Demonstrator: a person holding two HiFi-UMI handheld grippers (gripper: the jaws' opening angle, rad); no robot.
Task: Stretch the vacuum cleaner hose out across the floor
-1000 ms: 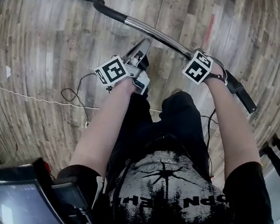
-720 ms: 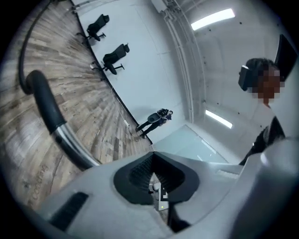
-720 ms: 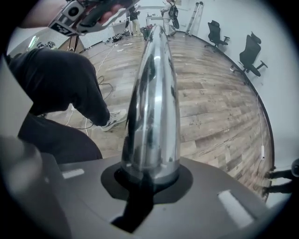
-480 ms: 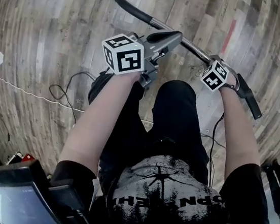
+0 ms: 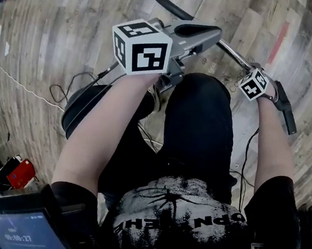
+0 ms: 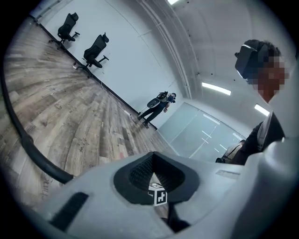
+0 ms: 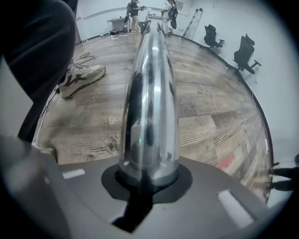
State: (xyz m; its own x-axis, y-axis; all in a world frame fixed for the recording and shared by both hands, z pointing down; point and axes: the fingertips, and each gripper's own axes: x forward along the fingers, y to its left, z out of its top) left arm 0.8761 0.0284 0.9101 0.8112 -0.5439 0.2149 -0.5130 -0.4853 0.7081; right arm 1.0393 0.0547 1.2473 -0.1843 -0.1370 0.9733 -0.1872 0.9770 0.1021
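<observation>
A chrome vacuum tube (image 5: pixel 235 53) runs slantwise across the top of the head view, and my right gripper (image 5: pixel 254 83) is shut on it. A black handle (image 5: pixel 283 113) sticks out past the gripper on the right. The black hose (image 5: pixel 162 0) carries on from the tube toward the top left. In the right gripper view the chrome tube (image 7: pixel 149 93) stands straight out of my right gripper (image 7: pixel 147 179), over wooden floor. My left gripper (image 5: pixel 212 35) hovers shut and empty just short of the tube. The left gripper view shows that gripper (image 6: pixel 156 175) and the black hose (image 6: pixel 28 144) curving over the floor on the left.
The holder's black trouser legs (image 5: pixel 195 126) fill the middle. Thin cables (image 5: pixel 63 92) lie on the floor at left, a red object (image 5: pixel 21 173) at the bottom left. A shoe (image 7: pixel 81 77), office chairs (image 7: pixel 245 53) and people (image 6: pixel 159 105) stand further off.
Both grippers have sunk toward the floor. The left gripper has rolled and now looms larger, close to the tube. The right gripper has kept hold of the tube, which has slid toward the picture's top.
</observation>
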